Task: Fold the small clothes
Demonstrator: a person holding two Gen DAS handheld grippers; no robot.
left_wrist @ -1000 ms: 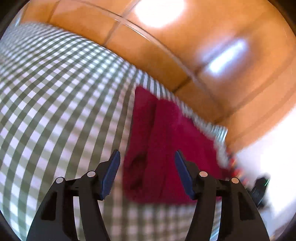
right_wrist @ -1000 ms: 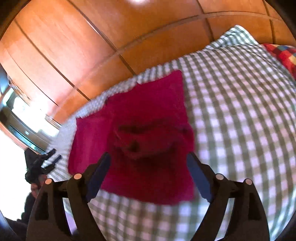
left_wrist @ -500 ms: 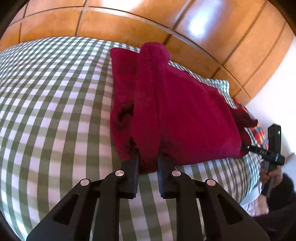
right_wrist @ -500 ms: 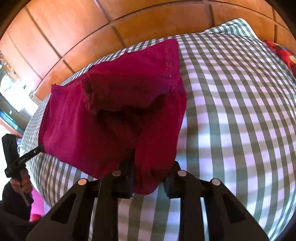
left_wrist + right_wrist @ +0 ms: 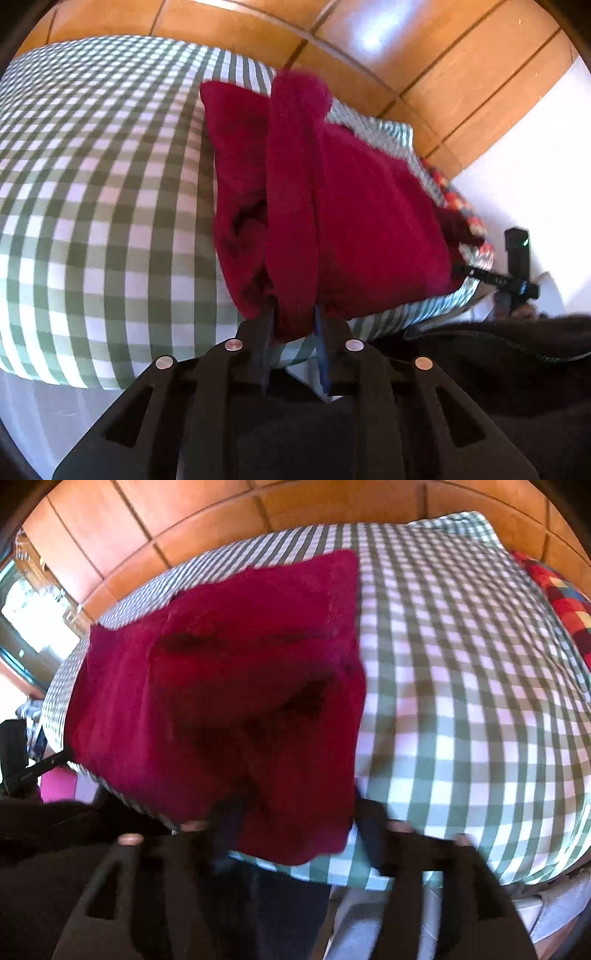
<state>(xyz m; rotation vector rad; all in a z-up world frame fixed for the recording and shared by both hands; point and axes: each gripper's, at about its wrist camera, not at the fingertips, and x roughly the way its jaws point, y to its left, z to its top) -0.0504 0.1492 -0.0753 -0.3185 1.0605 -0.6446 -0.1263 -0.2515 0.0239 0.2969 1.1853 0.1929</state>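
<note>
Left wrist view: the left gripper (image 5: 293,334) is clamped on a ridge of the crimson garment (image 5: 354,221), which runs up the centre of the frame over the green checked bedcover (image 5: 92,177). A second ago both claws were spread above the flat cloth; now they have bitten its near edge and drawn it toward the bottom of the frame. In the right wrist view the right gripper (image 5: 291,830) is blurred; its fingers flank the garment's (image 5: 221,686) lower edge, but I cannot tell how tightly. The fold is probably beginning.
</note>
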